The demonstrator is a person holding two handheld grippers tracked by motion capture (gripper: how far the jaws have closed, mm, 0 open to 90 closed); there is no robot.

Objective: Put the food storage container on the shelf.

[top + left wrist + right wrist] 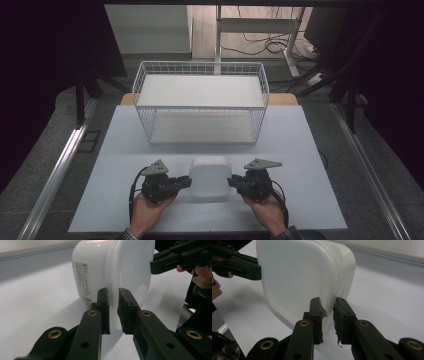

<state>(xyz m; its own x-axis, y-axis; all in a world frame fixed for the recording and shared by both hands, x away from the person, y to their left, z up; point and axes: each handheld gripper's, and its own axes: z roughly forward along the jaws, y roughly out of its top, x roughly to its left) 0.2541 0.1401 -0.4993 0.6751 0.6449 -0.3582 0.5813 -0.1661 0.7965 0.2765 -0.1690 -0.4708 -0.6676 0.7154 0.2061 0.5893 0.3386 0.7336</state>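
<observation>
unreadably small print label (83, 286) on white container (112, 272).

Printed label on the white lidded plastic container (110, 277) too small to read; container top cut by frame edge; person's forearms cropped at desk (300, 150) near edge.

High view: fixed above the near edge of the pale grey rectangular table (125, 150), facing forward and down, far enough back to take in the white wire-mesh basket (200, 102) at the far side. Left gripper view: very near, low, aimed along its own black jaws at one side of the white rounded-square lidded plastic container (112, 270). Right gripper view: equally close, at the opposite side (container (302, 277) tipped in frame). Shared by all three: container (210, 177), surrounding tabletop.
</observation>
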